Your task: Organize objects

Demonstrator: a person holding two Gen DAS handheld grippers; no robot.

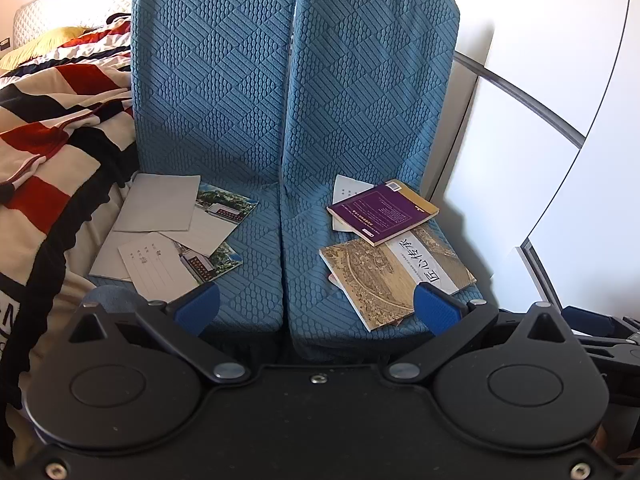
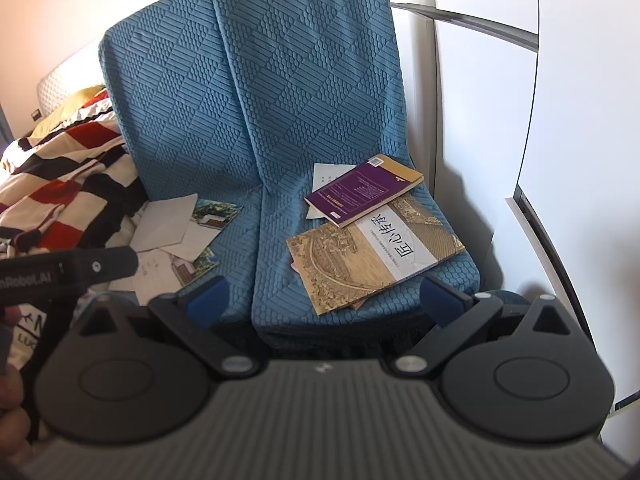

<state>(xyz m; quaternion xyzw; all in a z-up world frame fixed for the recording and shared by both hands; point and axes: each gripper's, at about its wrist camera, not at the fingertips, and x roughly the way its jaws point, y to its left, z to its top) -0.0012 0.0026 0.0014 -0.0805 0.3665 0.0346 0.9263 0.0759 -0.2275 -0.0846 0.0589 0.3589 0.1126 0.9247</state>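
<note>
My left gripper (image 1: 316,308) has its jaws spread as wide as they go, nothing between them, aimed down at two blue chairs side by side. My right gripper (image 2: 322,300) is the same, fully spread and empty. In the left view the left chair (image 1: 212,80) has a loose heap of papers (image 1: 160,216) on its seat at about 10 o'clock from my left gripper, grey sheets overlapping picture cards (image 1: 224,204) and one lined card (image 1: 156,268) nearest me; the heap spills off the seat's left edge toward the striped blanket (image 1: 52,120) at 9 o'clock. The right chair (image 1: 372,80) holds the books at about 1 o'clock: a purple book (image 1: 380,210) lies on top, partly over a white sheet (image 1: 346,188) behind it and overlapping the far edge of a big tan book (image 1: 396,276) with a white band of characters. Tan book's near corner sticks out close to the seat's front edge, with something thin under it, can't tell what. In the right view the tan book (image 2: 360,264) sits at 12 to 1 o'clock from my right gripper, purple book (image 2: 360,192) beyond it, papers (image 2: 168,232) at 10 o'clock. Part of my left gripper (image 2: 72,268) pokes in at 9 o'clock. White cabinet (image 1: 540,120) at 3 o'clock beside the right chair.
</note>
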